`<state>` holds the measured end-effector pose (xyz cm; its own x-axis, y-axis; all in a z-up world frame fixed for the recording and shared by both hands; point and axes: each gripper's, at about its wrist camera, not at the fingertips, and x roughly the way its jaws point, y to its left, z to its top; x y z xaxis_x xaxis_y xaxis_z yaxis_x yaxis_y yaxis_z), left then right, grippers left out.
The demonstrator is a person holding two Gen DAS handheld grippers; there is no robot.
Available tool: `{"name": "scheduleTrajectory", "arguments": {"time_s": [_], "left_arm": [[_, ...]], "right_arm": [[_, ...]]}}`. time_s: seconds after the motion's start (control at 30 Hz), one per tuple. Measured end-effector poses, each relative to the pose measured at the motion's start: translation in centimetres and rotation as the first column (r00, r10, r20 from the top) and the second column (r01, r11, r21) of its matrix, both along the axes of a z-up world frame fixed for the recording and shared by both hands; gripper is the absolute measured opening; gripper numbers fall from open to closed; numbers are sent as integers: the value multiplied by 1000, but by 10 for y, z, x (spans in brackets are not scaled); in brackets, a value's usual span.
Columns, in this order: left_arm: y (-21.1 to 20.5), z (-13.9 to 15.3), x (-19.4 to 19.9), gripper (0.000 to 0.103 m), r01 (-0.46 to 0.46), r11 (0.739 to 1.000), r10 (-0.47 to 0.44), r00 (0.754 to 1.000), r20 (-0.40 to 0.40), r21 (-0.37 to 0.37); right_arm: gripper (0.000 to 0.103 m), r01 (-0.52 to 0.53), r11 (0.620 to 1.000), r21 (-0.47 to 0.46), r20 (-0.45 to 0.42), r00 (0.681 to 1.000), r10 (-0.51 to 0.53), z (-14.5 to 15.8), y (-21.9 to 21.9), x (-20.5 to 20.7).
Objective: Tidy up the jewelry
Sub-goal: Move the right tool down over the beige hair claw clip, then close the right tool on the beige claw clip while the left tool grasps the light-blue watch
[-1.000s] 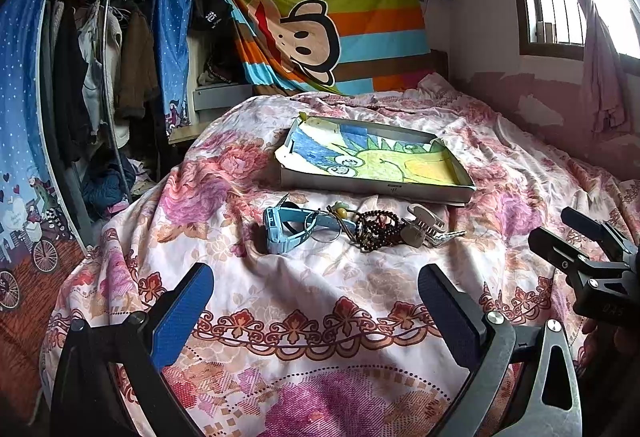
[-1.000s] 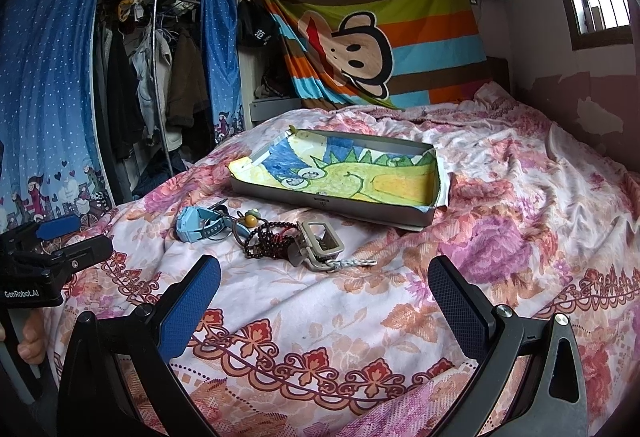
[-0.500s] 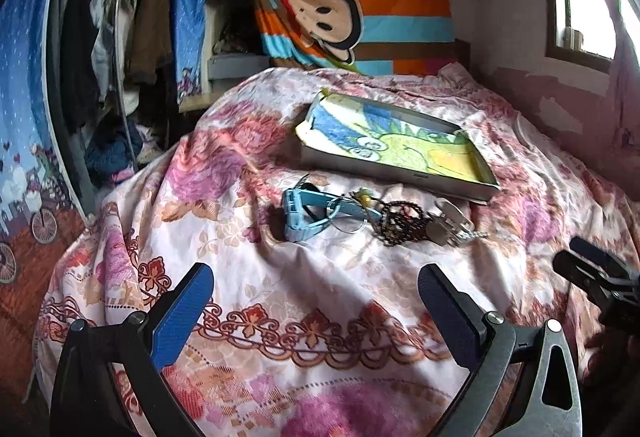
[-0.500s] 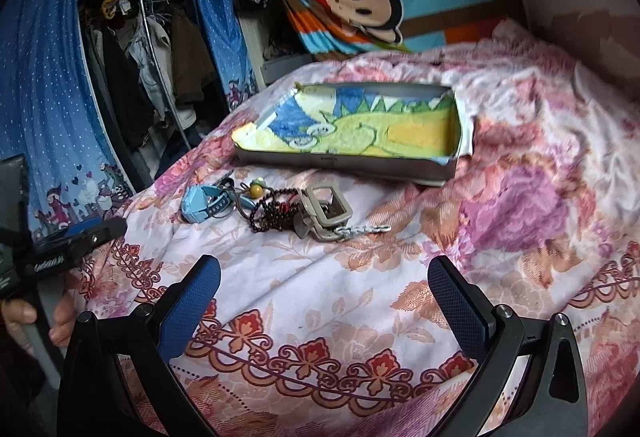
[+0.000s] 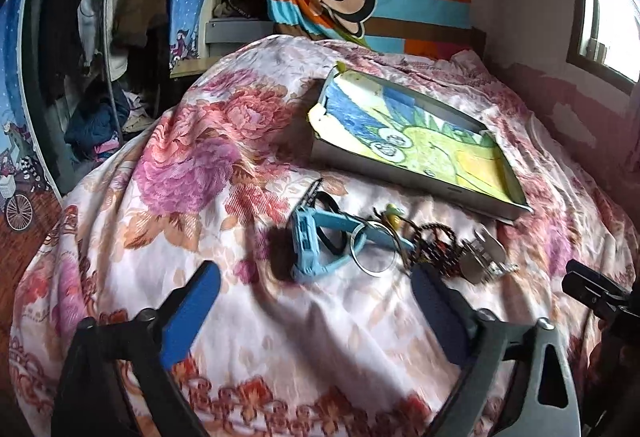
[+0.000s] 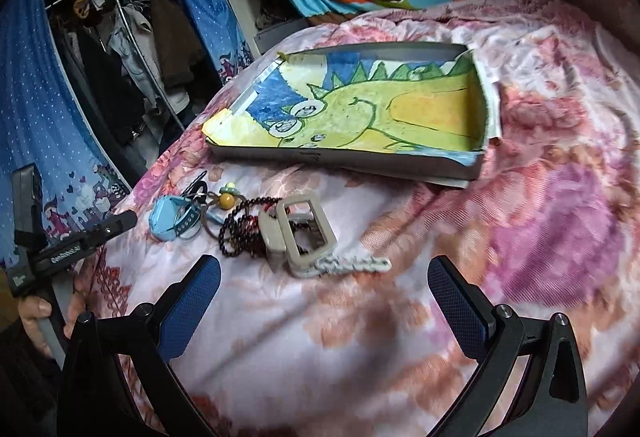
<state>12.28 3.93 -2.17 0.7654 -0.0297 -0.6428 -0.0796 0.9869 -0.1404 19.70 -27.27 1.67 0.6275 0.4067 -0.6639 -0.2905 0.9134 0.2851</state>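
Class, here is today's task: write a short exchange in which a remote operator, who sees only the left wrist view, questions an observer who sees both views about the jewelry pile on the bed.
Operator: Past the dark bead bracelet, something grey is blurred and partly hidden behind my own finger. What is it?
Observer: A grey rectangular buckle, lying against the beads. A pale chain trails from it toward the near side.
Operator: I see only a tip of the right claw. Is it open?
Observer: Yes. Its two blue-padded fingers stand wide apart with nothing between them, on the near side of the buckle.
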Motion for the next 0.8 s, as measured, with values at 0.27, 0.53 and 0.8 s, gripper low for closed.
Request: {"name": "scheduleTrajectory", "arguments": {"time_s": [0.27, 0.53, 0.8], "left_arm": [[15, -15, 33, 55, -59, 997, 56, 996, -69, -43], [14, -28, 52, 36, -56, 998, 50, 989, -139, -40], [-1, -33, 56, 20, -22, 999, 26, 986, -164, 25]], "right_arm": [[100, -46, 999, 11, -51, 998, 46, -19, 24, 37], [75, -98, 995, 18, -110, 989, 99, -36, 40, 52], [48, -107, 992, 67, -127, 985, 115, -40, 33, 50]]}}
